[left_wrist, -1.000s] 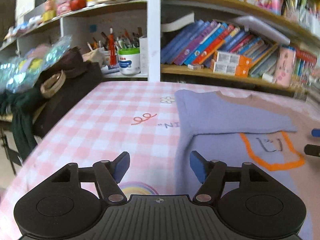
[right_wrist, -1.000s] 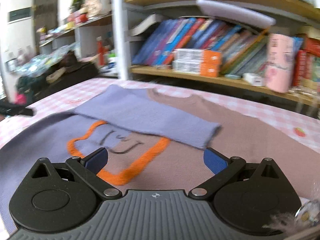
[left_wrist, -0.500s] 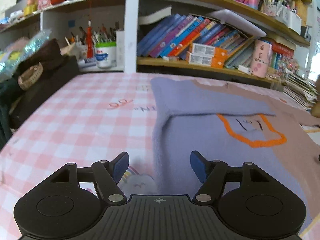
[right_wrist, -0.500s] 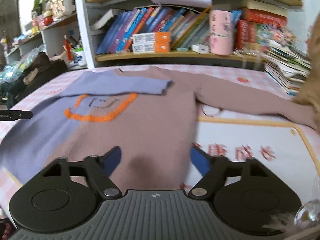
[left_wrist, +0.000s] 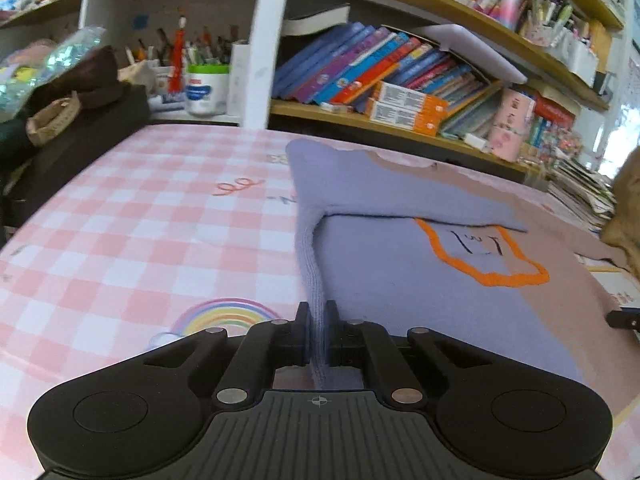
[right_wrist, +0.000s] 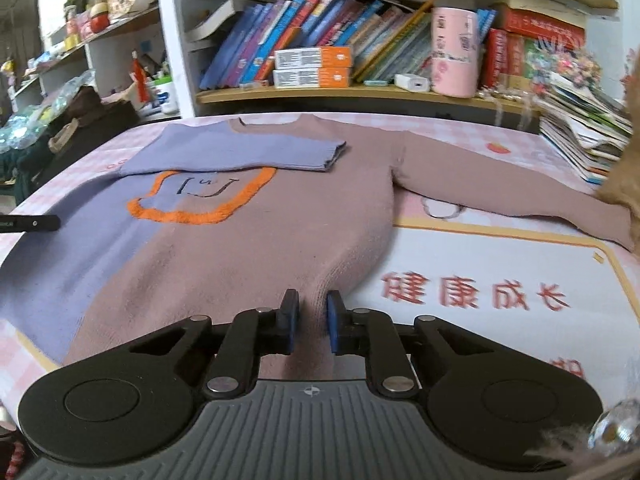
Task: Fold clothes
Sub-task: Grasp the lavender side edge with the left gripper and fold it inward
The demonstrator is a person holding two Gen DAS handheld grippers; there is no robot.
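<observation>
— What do we have nearest us in the left wrist view?

— Our left tongs [left_wrist: 318,330] at bottom centre, clamped on a raised ridge of the sweater [left_wrist: 400,264], along its lilac edge. The pinched fabric runs up the middle of the frame from between the fingers.

— And the other side?

— In the right wrist view the right tongs [right_wrist: 312,320] sit at bottom centre, pinching the brown hem of the same sweater [right_wrist: 280,232]. The blue pads [right_wrist: 334,320] press a small hump of knit between them.

— Where does the sweater lie?

— Spread flat on the worktop [left_wrist: 132,232], which has a pink checked cover with a rainbow print [left_wrist: 228,316] just left of our left tongs. The lilac half is at the left of the right wrist frame, the brown half in the middle. An orange outline patch [right_wrist: 204,196] sits on the chest.

— The sleeves?

— The lilac sleeve [right_wrist: 240,152] is folded across the chest, its cuff lying on the brown half. The brown sleeve [right_wrist: 520,196] stretches out towards the right edge of the frame, over a printed mat [right_wrist: 500,280].

— Further back?

— A bookshelf [right_wrist: 360,92] across the upper frame, with leaning books and a pink cylinder [right_wrist: 456,52]. Something tan and furry shows at the far right edge; we cannot tell what it is.
</observation>
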